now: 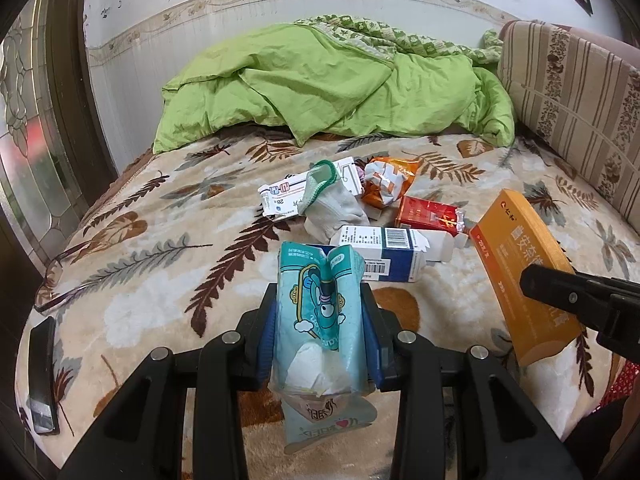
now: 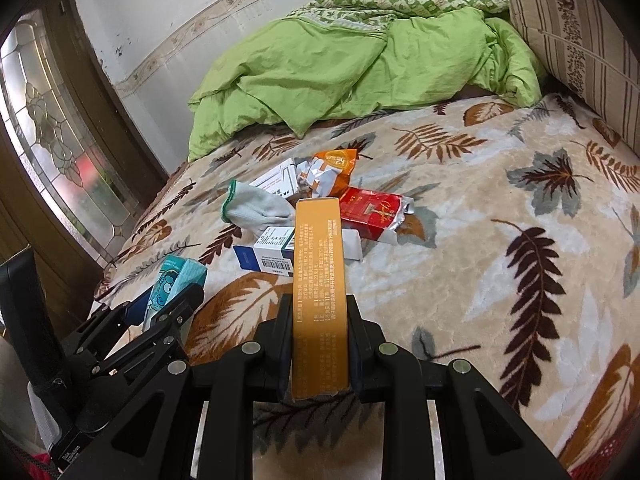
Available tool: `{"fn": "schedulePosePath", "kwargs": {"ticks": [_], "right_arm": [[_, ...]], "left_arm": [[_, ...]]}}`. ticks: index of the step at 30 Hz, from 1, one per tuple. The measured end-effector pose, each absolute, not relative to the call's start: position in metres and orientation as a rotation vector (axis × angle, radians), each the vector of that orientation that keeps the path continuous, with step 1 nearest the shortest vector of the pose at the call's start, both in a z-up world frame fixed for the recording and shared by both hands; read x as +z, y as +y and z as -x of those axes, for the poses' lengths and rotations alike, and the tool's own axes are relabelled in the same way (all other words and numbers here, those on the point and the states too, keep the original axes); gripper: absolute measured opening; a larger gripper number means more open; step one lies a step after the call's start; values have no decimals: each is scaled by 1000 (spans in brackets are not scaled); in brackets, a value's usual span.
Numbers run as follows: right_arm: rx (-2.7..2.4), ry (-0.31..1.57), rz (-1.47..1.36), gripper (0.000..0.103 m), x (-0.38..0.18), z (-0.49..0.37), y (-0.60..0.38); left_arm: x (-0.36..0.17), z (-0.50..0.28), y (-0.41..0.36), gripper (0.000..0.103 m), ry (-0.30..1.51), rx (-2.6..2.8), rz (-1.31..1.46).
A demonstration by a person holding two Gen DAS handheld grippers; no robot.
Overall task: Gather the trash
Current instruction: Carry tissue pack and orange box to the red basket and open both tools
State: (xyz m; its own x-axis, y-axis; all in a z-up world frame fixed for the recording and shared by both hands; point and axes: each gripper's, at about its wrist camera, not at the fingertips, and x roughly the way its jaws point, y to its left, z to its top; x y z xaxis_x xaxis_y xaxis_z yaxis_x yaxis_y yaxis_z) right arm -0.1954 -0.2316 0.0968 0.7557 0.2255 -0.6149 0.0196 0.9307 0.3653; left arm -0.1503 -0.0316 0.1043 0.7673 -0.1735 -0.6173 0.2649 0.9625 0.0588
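My left gripper [image 1: 320, 332] is shut on a teal tissue pack [image 1: 320, 308] with a cartoon print and white tissue poking out; the same tissue pack [image 2: 170, 286] shows at the lower left of the right wrist view. My right gripper [image 2: 318, 344] is shut on a long orange medicine box [image 2: 318, 280], held upright above the bed; that orange box [image 1: 520, 272] shows at the right of the left wrist view. Further back on the bed lie a blue and white carton [image 1: 384, 254], a red cigarette pack [image 1: 430, 216], a crumpled orange wrapper [image 1: 386, 184], a white medicine box [image 1: 280, 196] and a grey glove [image 1: 332, 204].
A leaf-patterned blanket [image 2: 500, 208] covers the bed. A green quilt [image 1: 320, 88] is heaped at the back by the wall, and a striped cushion [image 1: 576, 88] stands at the right. Eyeglasses [image 1: 60, 276] and a dark phone [image 1: 42, 376] lie near the bed's left edge.
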Motion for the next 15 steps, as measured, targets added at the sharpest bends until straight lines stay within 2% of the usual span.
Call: {"fn": "schedulePosePath", "kwargs": {"ticks": [15], "right_arm": [[129, 696, -426, 24, 108, 240, -248]], "left_arm": [[119, 191, -62, 36, 627, -326, -187]]}}
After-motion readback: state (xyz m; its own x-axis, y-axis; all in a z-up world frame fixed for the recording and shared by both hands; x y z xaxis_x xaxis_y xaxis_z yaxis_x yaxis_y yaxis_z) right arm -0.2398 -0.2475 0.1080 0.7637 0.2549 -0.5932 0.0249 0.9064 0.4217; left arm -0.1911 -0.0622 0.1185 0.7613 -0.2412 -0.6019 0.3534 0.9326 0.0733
